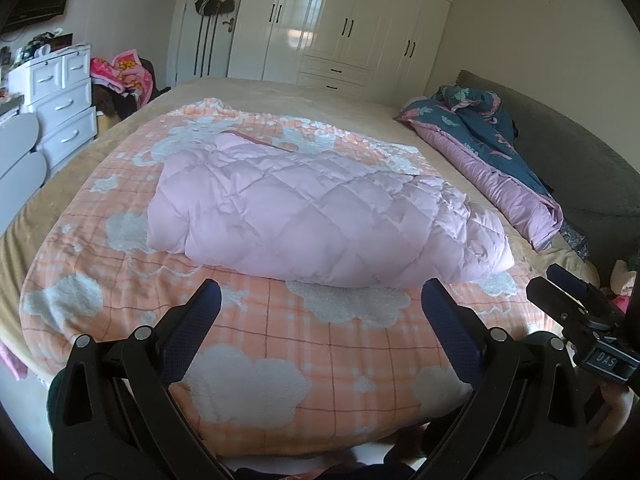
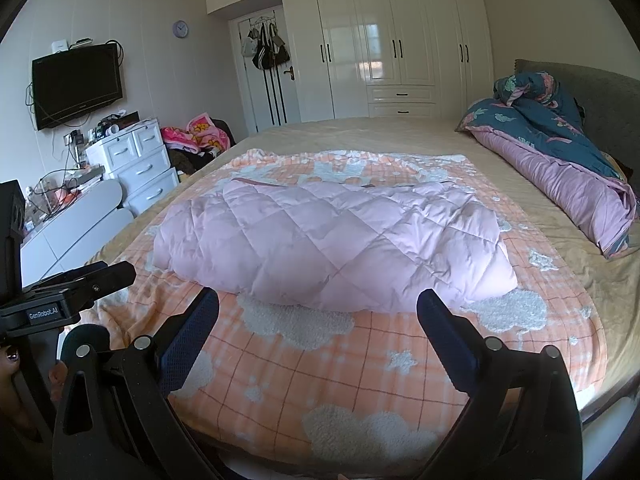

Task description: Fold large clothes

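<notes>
I am counting one folded pink quilted garment lying mid-frame on one peach cloud-patterned blanket. One blue floral duvet is lying at the right edge, and one television is hanging upper left. I am holding two grippers, the left gripper and the right gripper, both with jaws spread.

Pink quilted jacket folded, underside hidden; right gripper cut off by frame edge

White label on the black left gripper body: "GenRobot.AI". Small plate on the black right gripper body: "DAS", partly legible. No other readable text.
</notes>
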`<act>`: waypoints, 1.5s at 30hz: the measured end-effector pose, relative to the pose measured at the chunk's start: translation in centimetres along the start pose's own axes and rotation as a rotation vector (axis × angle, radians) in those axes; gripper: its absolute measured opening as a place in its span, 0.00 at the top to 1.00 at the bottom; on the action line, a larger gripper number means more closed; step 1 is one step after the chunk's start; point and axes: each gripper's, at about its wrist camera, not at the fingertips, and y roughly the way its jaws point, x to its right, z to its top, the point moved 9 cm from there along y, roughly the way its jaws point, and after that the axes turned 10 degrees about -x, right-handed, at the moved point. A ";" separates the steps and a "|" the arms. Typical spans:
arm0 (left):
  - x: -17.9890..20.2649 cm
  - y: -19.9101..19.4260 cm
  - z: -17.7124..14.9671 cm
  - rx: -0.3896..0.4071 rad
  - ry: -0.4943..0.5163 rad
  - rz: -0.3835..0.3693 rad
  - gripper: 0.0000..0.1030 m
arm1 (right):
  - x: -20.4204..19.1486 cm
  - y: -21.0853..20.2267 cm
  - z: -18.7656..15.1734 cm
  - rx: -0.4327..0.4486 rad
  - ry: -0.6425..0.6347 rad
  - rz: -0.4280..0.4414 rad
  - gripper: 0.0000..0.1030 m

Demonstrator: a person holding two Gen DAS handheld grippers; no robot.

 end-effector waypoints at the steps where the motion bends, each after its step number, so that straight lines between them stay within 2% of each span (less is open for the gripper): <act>1: 0.0 0.0 0.0 0.001 0.001 0.000 0.09 | 0.0 0.0 0.0 0.000 -0.001 -0.002 0.04; 45: 0.6 -0.4 -0.4 -0.008 0.020 -0.031 0.09 | -0.3 -0.1 -0.3 -0.002 0.004 0.003 0.04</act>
